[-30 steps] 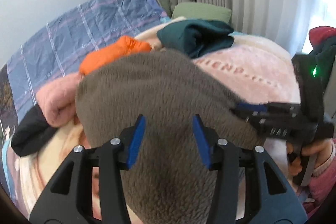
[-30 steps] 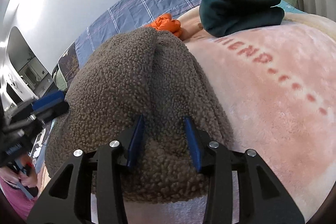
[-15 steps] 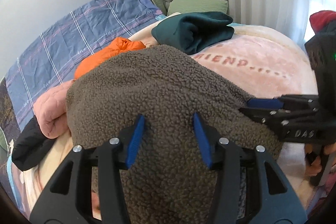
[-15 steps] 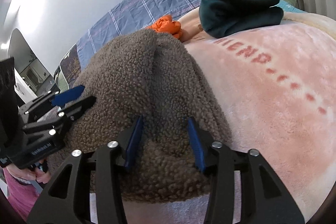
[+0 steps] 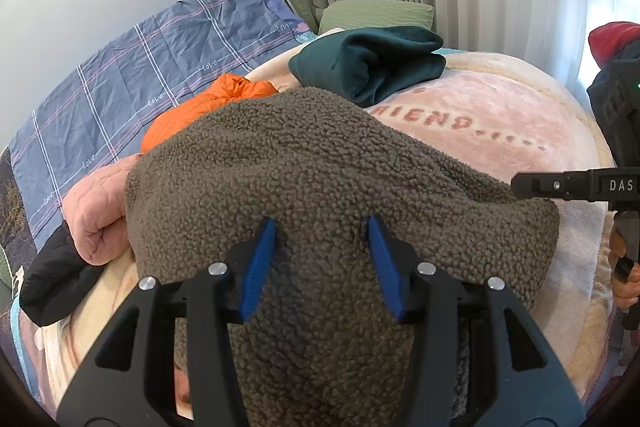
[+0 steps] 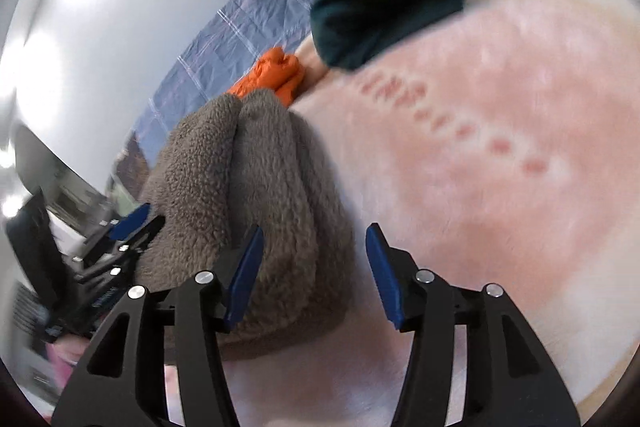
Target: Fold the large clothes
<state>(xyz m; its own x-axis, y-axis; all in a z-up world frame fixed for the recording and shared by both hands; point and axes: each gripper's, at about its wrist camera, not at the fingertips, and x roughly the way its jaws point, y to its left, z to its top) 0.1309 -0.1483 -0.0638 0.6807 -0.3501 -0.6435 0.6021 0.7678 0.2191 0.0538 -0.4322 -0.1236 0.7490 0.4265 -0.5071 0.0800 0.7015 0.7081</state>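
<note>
1. Brown fleece garment (image 5: 320, 187) lies bunched on the pink blanket (image 5: 500, 115) of the bed. Half a second ago the right claw (image 6: 314, 271) had its blue pads pressed into the fleece; now it has swung to the right and its jaws stand wide apart, with nothing between them but the fleece edge and blanket.
2. The left claw (image 5: 322, 263) looks unchanged from the earlier frame: its blue pads are set apart with the fleece bulging between them. Whether they actually pinch the cloth cannot be told.
3. In the left wrist view the fleece fills the middle, running from 6 o'clock up past the claw toward 12. In the right wrist view it sits at 9 to 10 o'clock of the right claw, its near edge just by the left pad.
4. A dark green folded garment (image 5: 368, 67) lies at 12 to 1 o'clock beyond the fleece, an orange garment (image 5: 208, 107) at 11 o'clock.
5. The right wrist view is blurred by motion, so the lettering on the blanket is unreadable there. In the left wrist view the right claw is cut off at the 3 o'clock edge.
</note>
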